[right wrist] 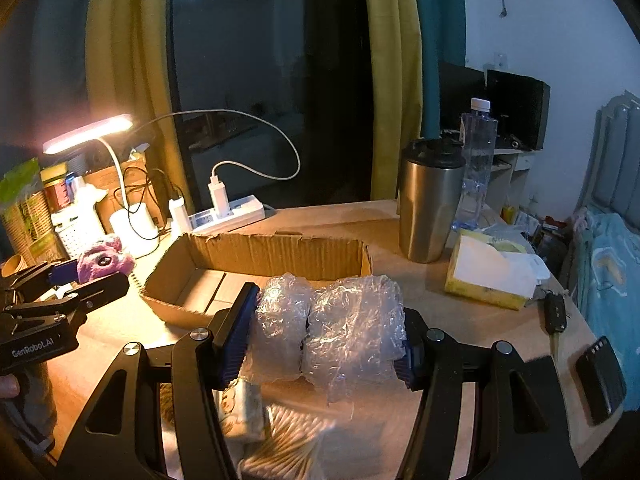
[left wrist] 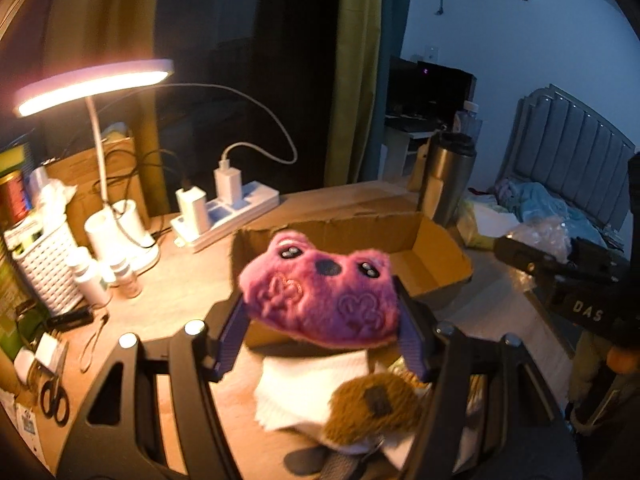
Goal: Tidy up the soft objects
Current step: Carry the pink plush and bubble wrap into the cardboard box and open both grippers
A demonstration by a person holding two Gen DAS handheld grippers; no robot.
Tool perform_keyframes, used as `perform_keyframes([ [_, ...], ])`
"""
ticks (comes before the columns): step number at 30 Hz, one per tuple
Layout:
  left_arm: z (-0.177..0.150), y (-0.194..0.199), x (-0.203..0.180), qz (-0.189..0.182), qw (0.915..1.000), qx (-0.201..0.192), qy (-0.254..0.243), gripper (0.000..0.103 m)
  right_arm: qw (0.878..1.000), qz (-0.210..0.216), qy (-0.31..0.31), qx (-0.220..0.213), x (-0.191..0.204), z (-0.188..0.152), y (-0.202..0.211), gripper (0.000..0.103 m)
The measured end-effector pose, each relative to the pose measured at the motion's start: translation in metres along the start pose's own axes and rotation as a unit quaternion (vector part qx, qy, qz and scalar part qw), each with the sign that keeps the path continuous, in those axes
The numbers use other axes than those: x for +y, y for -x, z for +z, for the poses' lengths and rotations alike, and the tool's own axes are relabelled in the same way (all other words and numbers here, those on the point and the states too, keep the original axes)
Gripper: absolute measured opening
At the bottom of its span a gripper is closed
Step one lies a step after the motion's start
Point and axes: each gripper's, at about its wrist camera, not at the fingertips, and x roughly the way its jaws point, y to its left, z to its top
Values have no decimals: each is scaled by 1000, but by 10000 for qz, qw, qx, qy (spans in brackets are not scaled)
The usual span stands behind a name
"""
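Observation:
My left gripper (left wrist: 322, 320) is shut on a pink plush toy (left wrist: 320, 292) and holds it above the near edge of an open cardboard box (left wrist: 436, 252). Below it lie a brown plush toy (left wrist: 372, 408) and white tissue (left wrist: 304, 384). My right gripper (right wrist: 326, 336) is shut on a wad of clear bubble wrap (right wrist: 332, 328), held just before the same box (right wrist: 256, 252). The left gripper (right wrist: 68, 280) with the pink toy (right wrist: 104, 260) shows at the left of the right wrist view. The right gripper body (left wrist: 560, 276) shows at the right of the left wrist view.
A lit desk lamp (left wrist: 96, 84), power strip with chargers (left wrist: 228, 212), white basket (left wrist: 44, 264), small bottles and scissors (left wrist: 54, 400) crowd the left. A steel tumbler (right wrist: 428, 204), water bottle (right wrist: 476, 160), tissue box (right wrist: 488, 272), car key (right wrist: 556, 312) and dark device (right wrist: 600, 380) stand right.

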Motion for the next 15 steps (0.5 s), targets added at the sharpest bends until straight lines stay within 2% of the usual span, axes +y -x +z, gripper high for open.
perform_keyframes([
  [8,11,-34,-19,-222,9997,89,-31,66,9998,162,-116,98,-12,7,-29,62],
  [15,10,-69,-22,-283,9988,397,46,66,9993,269,-126,210,-15,12,-57,62],
])
